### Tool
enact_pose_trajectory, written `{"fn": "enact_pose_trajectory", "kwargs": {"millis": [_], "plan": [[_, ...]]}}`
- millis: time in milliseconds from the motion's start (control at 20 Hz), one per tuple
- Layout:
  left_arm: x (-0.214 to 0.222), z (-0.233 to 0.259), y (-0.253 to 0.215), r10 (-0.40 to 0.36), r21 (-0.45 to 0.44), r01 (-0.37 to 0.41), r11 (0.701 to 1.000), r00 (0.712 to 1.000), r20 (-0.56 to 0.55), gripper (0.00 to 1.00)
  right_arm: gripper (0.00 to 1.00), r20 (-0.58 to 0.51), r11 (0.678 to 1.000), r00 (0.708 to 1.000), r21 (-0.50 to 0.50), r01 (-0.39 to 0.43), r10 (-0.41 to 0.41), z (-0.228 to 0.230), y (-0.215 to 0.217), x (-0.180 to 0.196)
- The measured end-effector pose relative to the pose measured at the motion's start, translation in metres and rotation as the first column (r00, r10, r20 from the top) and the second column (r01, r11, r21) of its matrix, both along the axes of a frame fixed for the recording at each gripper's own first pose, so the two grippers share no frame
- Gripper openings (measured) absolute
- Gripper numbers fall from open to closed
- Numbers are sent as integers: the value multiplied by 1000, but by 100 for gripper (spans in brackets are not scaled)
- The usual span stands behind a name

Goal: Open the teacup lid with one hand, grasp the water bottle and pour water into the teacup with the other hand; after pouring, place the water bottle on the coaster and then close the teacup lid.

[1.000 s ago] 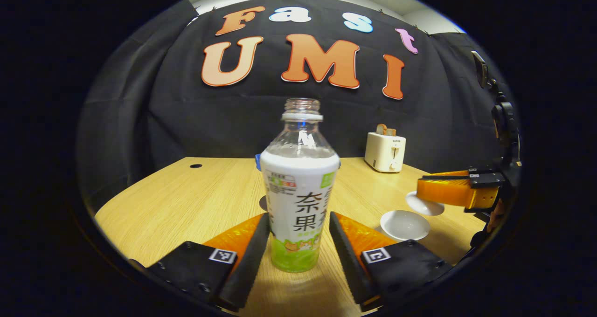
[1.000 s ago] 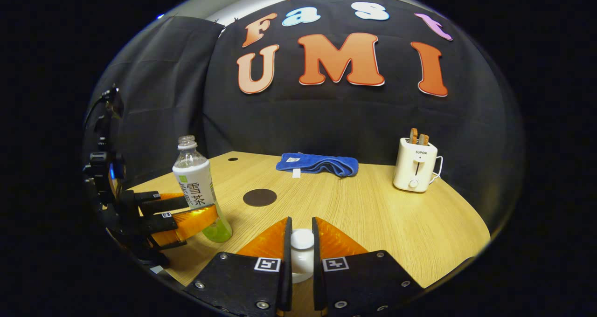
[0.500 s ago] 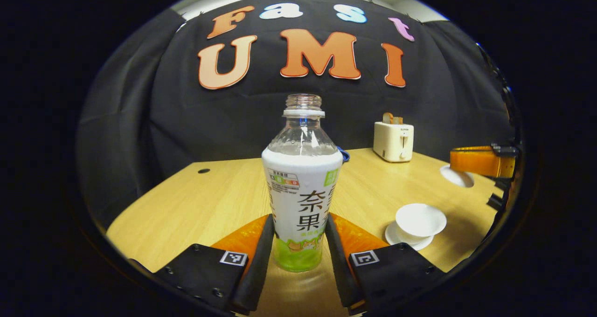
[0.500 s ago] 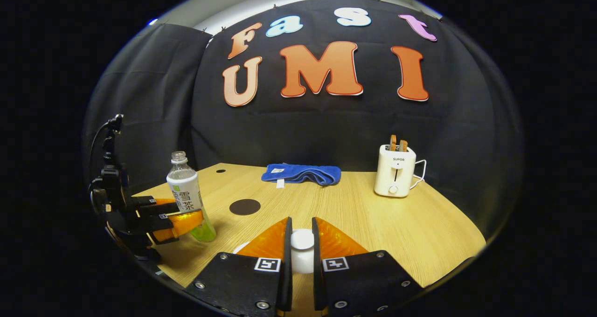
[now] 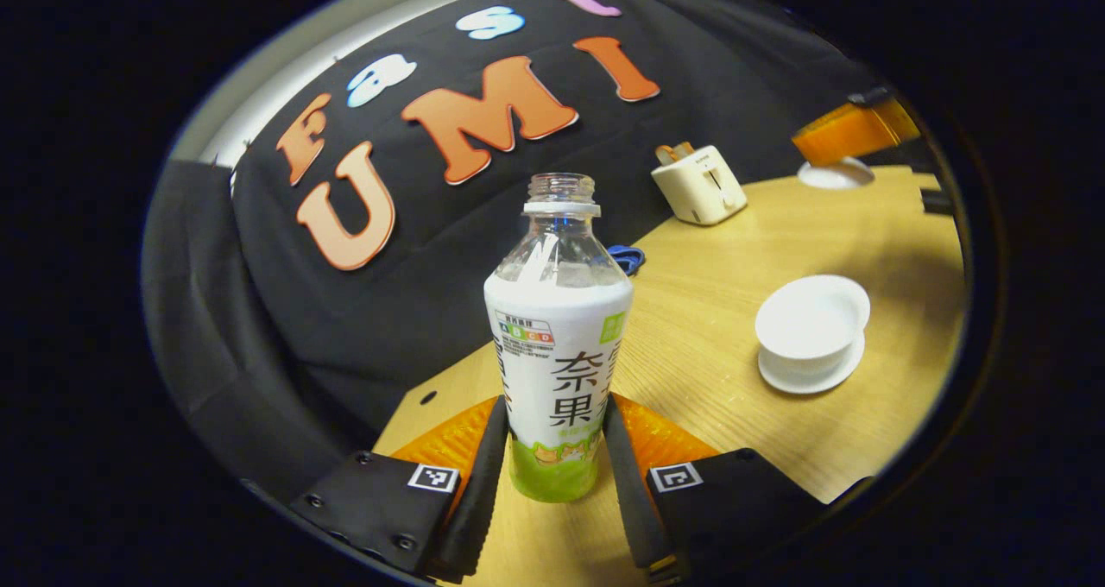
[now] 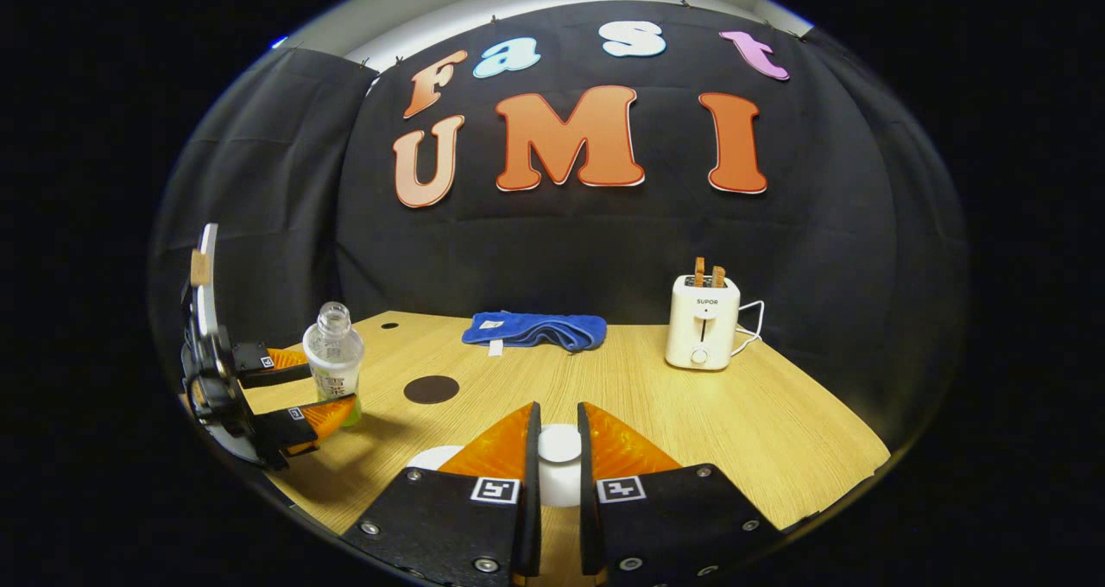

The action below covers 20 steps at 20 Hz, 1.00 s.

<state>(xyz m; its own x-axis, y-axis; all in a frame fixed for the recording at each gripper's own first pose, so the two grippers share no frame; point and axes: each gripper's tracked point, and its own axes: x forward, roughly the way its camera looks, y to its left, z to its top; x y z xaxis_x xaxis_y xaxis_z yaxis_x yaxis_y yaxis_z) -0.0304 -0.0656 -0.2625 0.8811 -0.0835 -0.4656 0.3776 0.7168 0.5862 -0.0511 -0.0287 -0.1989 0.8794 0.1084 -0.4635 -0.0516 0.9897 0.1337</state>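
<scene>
The uncapped water bottle (image 5: 559, 345), clear with a white and green label, stands between the fingers of my left gripper (image 5: 552, 404), which is shut on its lower part. The left gripper view is rolled, so the table slants. The open white teacup (image 5: 812, 315) sits on its saucer (image 5: 811, 373) to the right of the bottle. My right gripper (image 6: 557, 410) is shut on the knob of the white lid (image 6: 559, 445), held up off the cup. From the right gripper view the left gripper (image 6: 315, 388) and the bottle (image 6: 332, 361) are at far left, near the dark round coaster (image 6: 431, 389).
A white toaster (image 6: 704, 332) with toast in it stands at the back right of the wooden table (image 6: 760, 423). A folded blue towel (image 6: 531, 330) lies at the back middle. Black cloth walls close the booth behind.
My left gripper has shut on the bottle and rolled with it toward the teacup. My right gripper has drawn the lid up and away from the cup.
</scene>
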Motion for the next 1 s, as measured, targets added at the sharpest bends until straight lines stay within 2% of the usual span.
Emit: {"fn": "enact_pose_trajectory", "kwargs": {"millis": [150,300,450,550,700,1000], "plan": [[-6,-2,-8,-84,115,85,990,996,-15,66,18,-2,1000,1000,-15,26,-26,-1,-13,-5],[-8,-7,-21,-184,230,185,956,983,-27,64,18,-2,999,999,-17,45,-45,-1,-23,-9],[-11,-11,-26,-267,345,266,900,963,-48,66,18,-7,998,998,-16,58,-58,-3,-31,-14],[-12,-12,-29,-306,393,306,867,950,-66,63,18,-11,998,998,-22,64,-64,-6,-35,-16],[-10,-14,-31,-357,478,359,802,929,-98,63,18,-11,997,998,-27,66,-66,-7,-39,-17],[-8,-13,-28,-416,621,391,679,902,-114,64,18,-17,998,998,-27,58,-58,-13,-40,-18]]}}
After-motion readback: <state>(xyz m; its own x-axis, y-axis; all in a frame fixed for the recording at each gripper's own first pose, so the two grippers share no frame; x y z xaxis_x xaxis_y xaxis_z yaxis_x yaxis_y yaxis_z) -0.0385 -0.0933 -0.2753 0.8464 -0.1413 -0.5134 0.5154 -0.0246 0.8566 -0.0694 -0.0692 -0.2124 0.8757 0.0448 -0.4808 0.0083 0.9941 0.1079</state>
